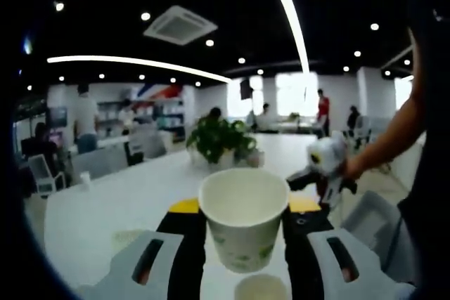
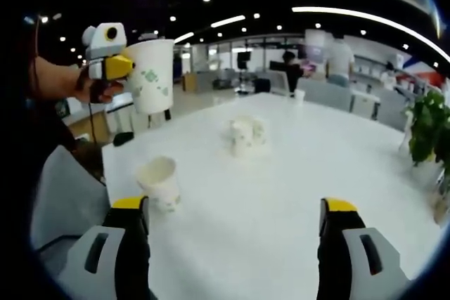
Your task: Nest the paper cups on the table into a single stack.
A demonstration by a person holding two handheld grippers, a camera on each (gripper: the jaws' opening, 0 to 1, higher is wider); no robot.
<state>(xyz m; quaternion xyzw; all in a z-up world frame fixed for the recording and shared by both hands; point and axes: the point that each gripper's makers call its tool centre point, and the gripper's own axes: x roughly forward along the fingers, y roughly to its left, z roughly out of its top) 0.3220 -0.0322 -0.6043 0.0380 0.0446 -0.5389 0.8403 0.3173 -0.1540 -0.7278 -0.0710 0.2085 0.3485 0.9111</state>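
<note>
Gripping a green-patterned paper cup [image 1: 244, 224] in my left gripper [image 1: 243, 210]; no readable writing; right gripper [image 2: 235, 212] gapes above the counter [image 2: 281, 194].

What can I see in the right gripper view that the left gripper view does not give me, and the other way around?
Right gripper view alone: a small group of cups standing further along the table, and its own open jaws with nothing between them.

Left gripper view alone: the inside of the held cup, which is empty, and the right gripper in a person's hand.

Both: the white table, the held cup in the left gripper, a single cup standing on the table below it, and a potted plant.
</note>
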